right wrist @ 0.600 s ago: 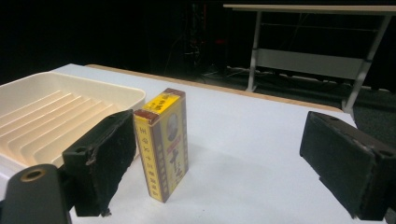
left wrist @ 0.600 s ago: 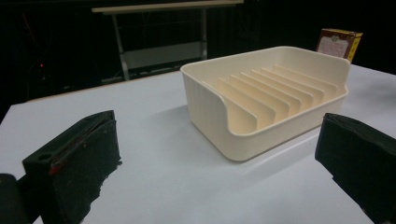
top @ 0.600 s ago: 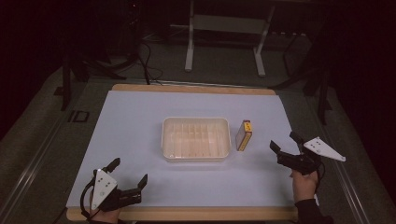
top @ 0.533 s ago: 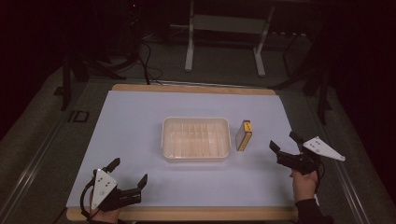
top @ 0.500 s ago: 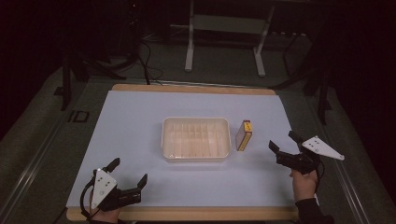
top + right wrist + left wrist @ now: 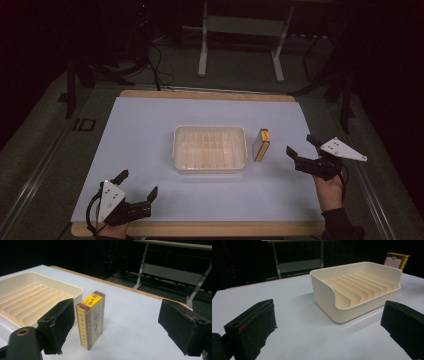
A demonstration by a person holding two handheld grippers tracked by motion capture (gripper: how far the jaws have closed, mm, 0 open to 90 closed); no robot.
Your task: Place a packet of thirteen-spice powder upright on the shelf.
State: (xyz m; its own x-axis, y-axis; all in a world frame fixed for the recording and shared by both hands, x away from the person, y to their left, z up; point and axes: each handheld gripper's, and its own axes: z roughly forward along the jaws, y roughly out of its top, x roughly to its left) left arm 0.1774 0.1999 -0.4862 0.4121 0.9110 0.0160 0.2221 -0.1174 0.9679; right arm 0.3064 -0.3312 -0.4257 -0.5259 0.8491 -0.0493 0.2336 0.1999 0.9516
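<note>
Nothing visibly moved, ribbed tray (image 6: pixel 210 149) apparently empty, small box (image 6: pixel 261 145) beside it

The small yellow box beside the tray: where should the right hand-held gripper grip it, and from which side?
Grip the yellow box across its two broad faces, around mid-height. It stands upright, just right of the cream tray, and the open right hand-held gripper already faces it, so coming in from the right looks best.

my left gripper (image 6: pixel 137 184) is black with a white plate; my right gripper (image 6: pixel 302 150) matches. the ribbed tray (image 6: pixel 210 148) is cream. the box (image 6: pixel 90 319) is yellow with dark red-brown edges. the surface (image 6: pixel 150 125) is pale blue-white, edged in tan wood.
</note>
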